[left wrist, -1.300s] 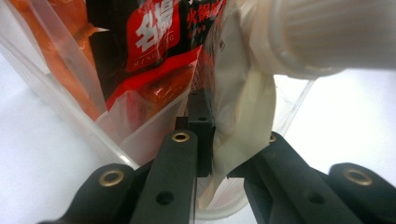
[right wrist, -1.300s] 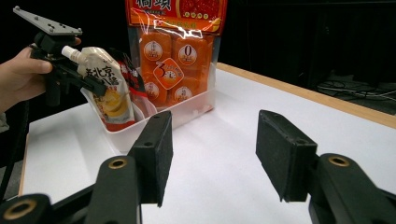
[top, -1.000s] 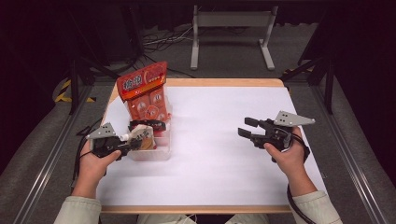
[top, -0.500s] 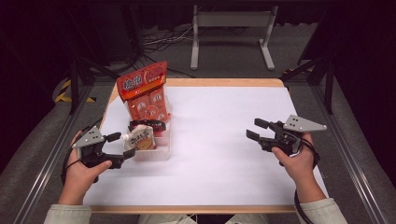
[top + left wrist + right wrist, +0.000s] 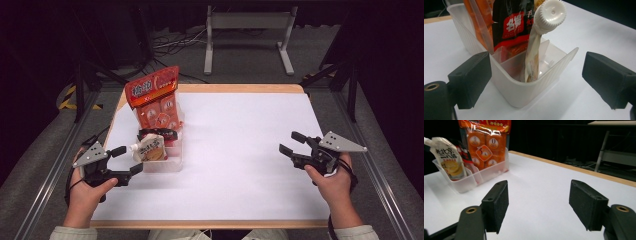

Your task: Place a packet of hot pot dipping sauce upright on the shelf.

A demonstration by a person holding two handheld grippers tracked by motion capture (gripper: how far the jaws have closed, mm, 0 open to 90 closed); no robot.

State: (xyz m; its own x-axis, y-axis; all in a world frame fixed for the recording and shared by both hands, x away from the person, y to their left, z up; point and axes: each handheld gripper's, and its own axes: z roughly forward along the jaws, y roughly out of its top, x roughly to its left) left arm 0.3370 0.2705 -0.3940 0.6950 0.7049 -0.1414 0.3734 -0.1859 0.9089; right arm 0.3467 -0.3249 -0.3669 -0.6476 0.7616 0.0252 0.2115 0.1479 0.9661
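A clear plastic bin (image 5: 167, 162) stands at the table's left. It holds a tall orange snack bag (image 5: 155, 100), a dark red packet (image 5: 159, 134) and a spouted pouch (image 5: 150, 149) with a white cap (image 5: 550, 15). My left gripper (image 5: 127, 160) is open just left of the bin, nothing between its jaws. In the left gripper view the bin's near corner (image 5: 524, 92) sits between the jaws. My right gripper (image 5: 292, 142) is open and empty at the table's right, pointing left toward the bin (image 5: 469, 181).
The white tabletop (image 5: 240, 145) has a wooden edge (image 5: 240, 88) at the back. A metal stand (image 5: 247, 30) and cables lie on the floor beyond the table. Rails run along both sides.
My left gripper has drawn back leftward and toward the person, away from the bin, leaving the pouch in it. My right gripper has shifted right and slightly nearer.
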